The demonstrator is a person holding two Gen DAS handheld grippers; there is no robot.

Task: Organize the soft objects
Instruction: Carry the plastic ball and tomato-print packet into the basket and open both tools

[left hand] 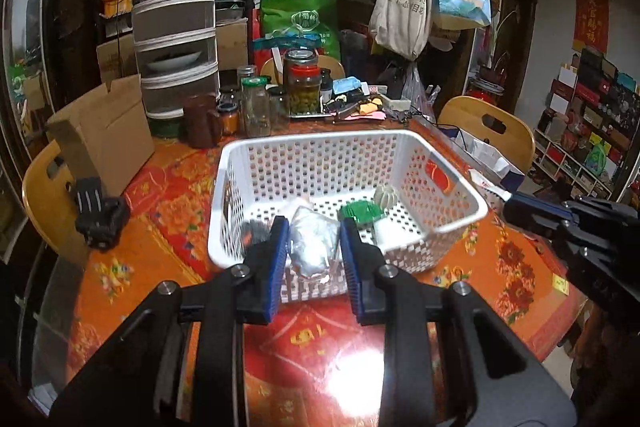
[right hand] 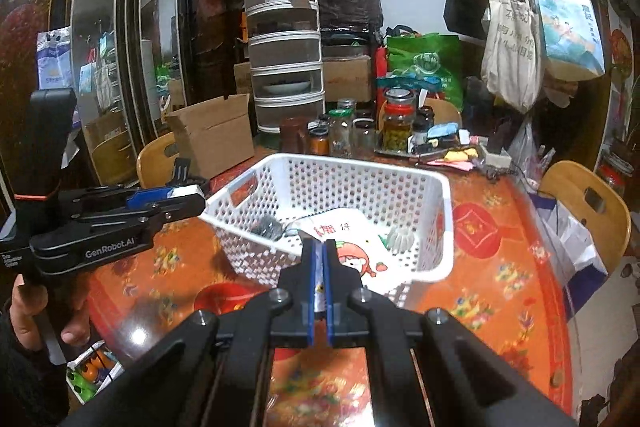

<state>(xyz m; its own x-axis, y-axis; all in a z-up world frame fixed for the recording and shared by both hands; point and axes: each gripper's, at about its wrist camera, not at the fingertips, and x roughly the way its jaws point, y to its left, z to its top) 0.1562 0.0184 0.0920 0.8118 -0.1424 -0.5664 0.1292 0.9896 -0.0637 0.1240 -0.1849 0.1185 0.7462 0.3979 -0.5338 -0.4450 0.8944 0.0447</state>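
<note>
A white perforated basket (left hand: 448,183) stands on the red-orange table; it also shows in the right wrist view (right hand: 446,215). My left gripper (left hand: 314,227) is shut on a crinkled silver-white soft packet (left hand: 312,243), held over the basket's near wall. My right gripper (right hand: 319,247) is shut on a white packet printed with a red cartoon (right hand: 352,247), held over the basket's near corner. Inside the basket lie a white ridged ball (left hand: 385,195), a green item (left hand: 360,211) and a dark fuzzy item (right hand: 267,227). The right gripper shows in the left wrist view (left hand: 510,201); the left gripper shows in the right wrist view (right hand: 198,197).
Glass jars (left hand: 260,107), a tiered mesh food cover (left hand: 176,27) and a cardboard box (left hand: 104,131) stand behind the basket. Wooden chairs (left hand: 492,131) ring the table. Tote bags (left hand: 400,11) hang from a coat rack. A black mount (left hand: 100,215) lies at the table's left.
</note>
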